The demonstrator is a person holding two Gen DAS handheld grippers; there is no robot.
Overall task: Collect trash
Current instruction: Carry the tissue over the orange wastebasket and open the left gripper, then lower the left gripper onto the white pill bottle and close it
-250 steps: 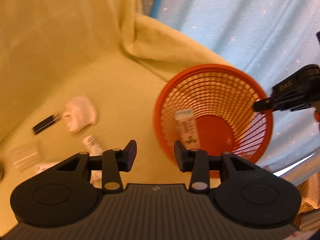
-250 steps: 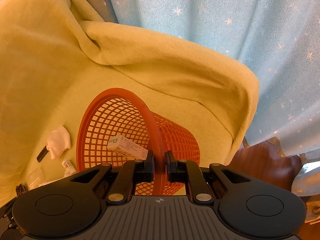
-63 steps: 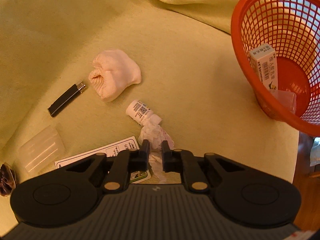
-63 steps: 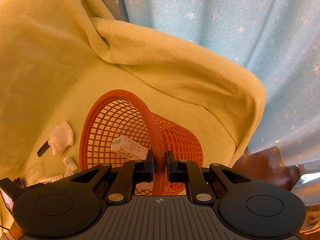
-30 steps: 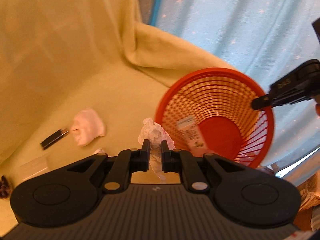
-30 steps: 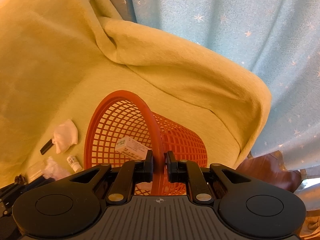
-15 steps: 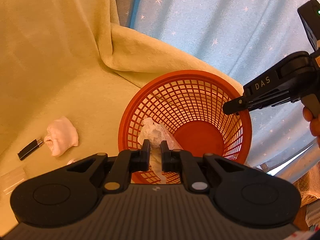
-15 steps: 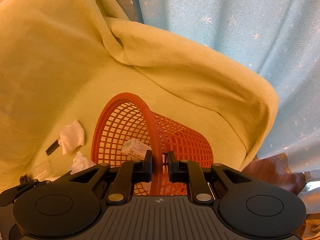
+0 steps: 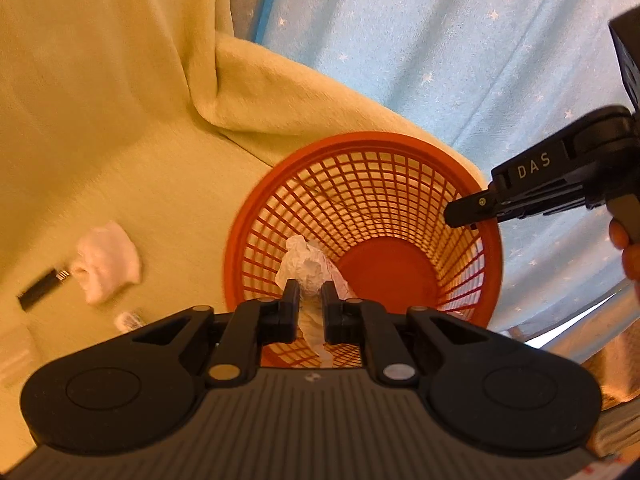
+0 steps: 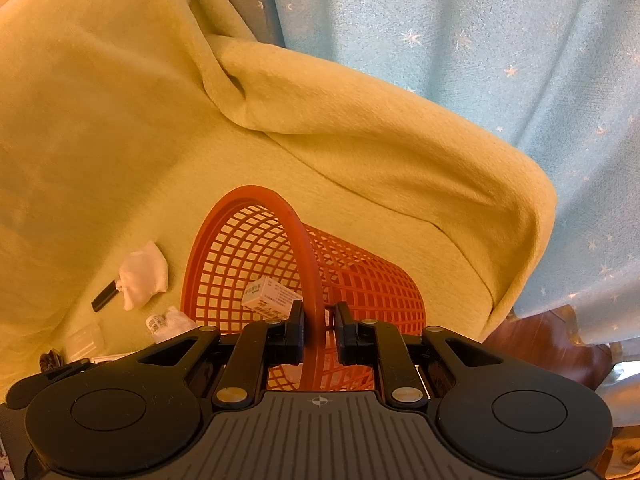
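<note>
My left gripper (image 9: 310, 292) is shut on a crumpled white paper (image 9: 306, 264), held over the near side of the mouth of the orange mesh basket (image 9: 360, 140). The basket (image 10: 256, 192) lies tilted towards it on the yellow-green blanket. My right gripper (image 10: 319, 312) is shut on the basket's rim, and its black fingers (image 9: 464, 214) pinch the rim's right side in the left wrist view. A white printed box (image 10: 268, 298) lies inside the basket; the left wrist view does not show it.
On the blanket left of the basket lie a white cloth wad (image 9: 106, 260), a black stick (image 9: 40, 292), a small labelled bottle (image 10: 154, 324) and clear plastic (image 10: 84, 340). A blue star curtain (image 9: 440, 60) hangs behind. Wooden floor (image 10: 540, 344) shows past the blanket's right edge.
My left gripper lifted the crumpled paper off the blanket and carried it right, over the basket's mouth. The right gripper kept its hold on the rim.
</note>
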